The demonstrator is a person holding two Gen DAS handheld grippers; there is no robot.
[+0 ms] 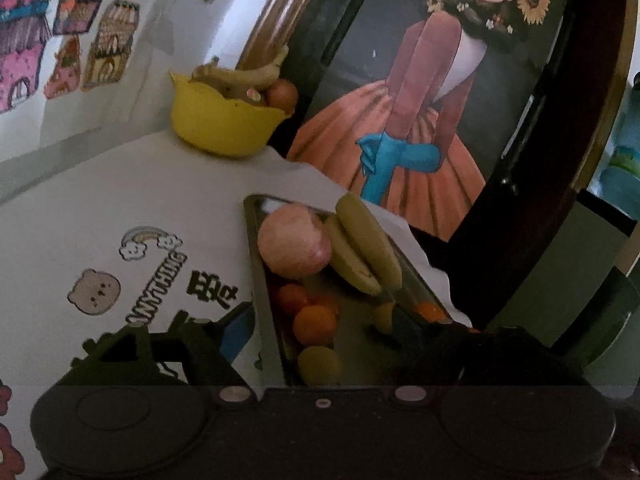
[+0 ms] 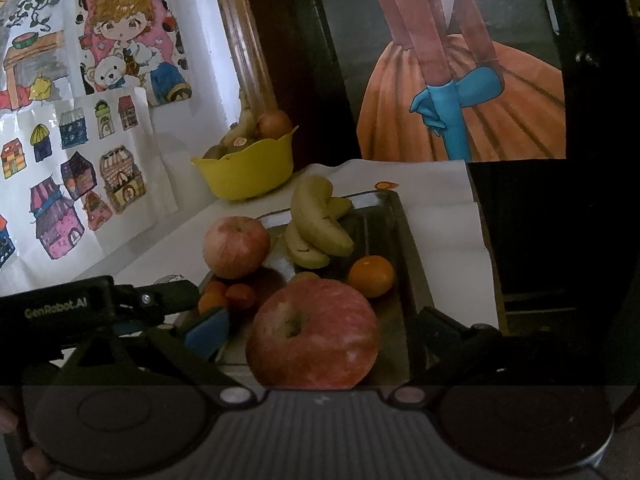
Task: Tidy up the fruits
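Note:
A metal tray [image 1: 262, 300] [image 2: 406, 240] on the white table holds fruit. In the right wrist view a large red apple [image 2: 314, 336] lies between the fingers of my right gripper [image 2: 320, 332], with a gap on each side, so it is open. Behind it are a smaller apple [image 2: 236, 246], bananas [image 2: 316, 220] and an orange [image 2: 371, 276]. In the left wrist view my left gripper [image 1: 320, 330] is open astride the tray's left wall, over small oranges [image 1: 314, 324] and a yellow-green fruit [image 1: 318, 364]. An apple [image 1: 294, 246] and bananas [image 1: 360, 248] lie beyond.
A yellow bowl [image 1: 224, 124] [image 2: 248, 172] with bananas and round fruit stands at the table's back by the wall. Drawings hang on the wall at left, a large framed picture [image 1: 420, 100] stands behind the tray. A black gripper part [image 2: 60, 308] reaches in from the left.

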